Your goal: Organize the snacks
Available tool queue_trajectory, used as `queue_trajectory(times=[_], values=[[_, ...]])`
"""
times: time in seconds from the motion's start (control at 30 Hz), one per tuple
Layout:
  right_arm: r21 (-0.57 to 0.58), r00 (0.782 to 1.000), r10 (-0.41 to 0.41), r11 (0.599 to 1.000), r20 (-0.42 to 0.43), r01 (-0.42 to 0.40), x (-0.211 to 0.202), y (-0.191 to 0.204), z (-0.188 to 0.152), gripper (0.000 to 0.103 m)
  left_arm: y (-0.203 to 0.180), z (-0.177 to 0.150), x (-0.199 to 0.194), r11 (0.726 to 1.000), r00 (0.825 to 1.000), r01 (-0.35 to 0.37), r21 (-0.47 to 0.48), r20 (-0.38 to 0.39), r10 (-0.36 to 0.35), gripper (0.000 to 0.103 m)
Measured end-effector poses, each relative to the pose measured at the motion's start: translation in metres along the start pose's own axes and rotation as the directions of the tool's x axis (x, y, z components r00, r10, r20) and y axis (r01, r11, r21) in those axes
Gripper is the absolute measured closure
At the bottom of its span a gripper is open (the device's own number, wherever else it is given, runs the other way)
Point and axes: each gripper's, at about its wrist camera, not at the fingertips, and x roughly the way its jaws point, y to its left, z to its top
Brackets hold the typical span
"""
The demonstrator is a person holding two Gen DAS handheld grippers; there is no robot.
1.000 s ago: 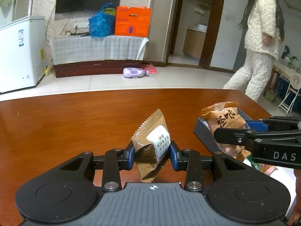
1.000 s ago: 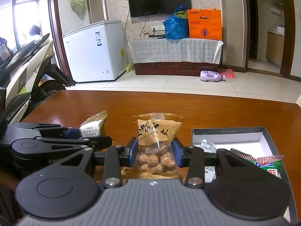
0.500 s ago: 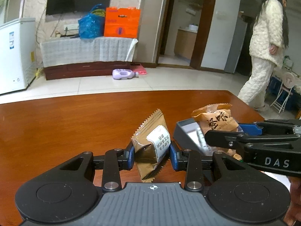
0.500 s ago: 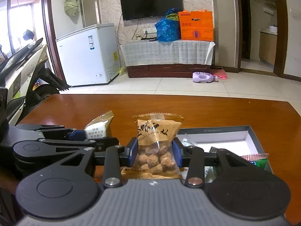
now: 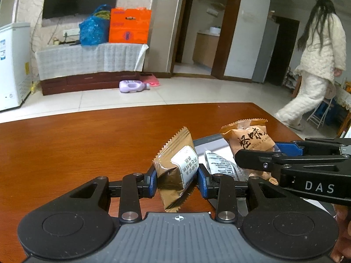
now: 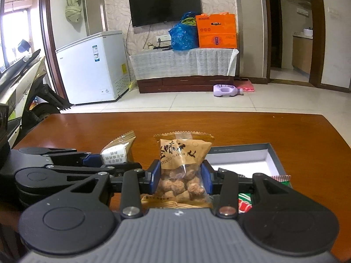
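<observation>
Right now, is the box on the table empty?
No, the box already holds snacks: a red and green packet shows in the right wrist view.

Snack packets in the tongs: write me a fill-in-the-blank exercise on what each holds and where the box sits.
1. The left tongs are shut on the ____ packet with a white label.
2. The right tongs are shut on the orange packet, whose clear lower part shows ____ lumps.
3. The grey box with a ____ inside lies open on the wooden table.
4. On the floor beyond lies a ____ bottle.

Missing words: gold; brown; white; purple
</observation>
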Motion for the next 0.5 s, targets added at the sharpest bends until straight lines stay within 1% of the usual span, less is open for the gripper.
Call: queue_trajectory(times=[0.27,0.5], values=[[0.006,1.0,-0.021,1.0,0.008,0.021,-0.007,-0.013,-0.002,0.063,-0.016,-0.001,0.01,0.999,1.0,0.028,0.02,-0.006,-0.028,0.066],[0.023,0.999,-0.046,0.999,0.012,0.045,-0.013,-0.026,-0.005,0.063,-0.024,-0.005,0.015,0.999,0.999,0.038,0.029,-0.004,-0.038,0.066]])
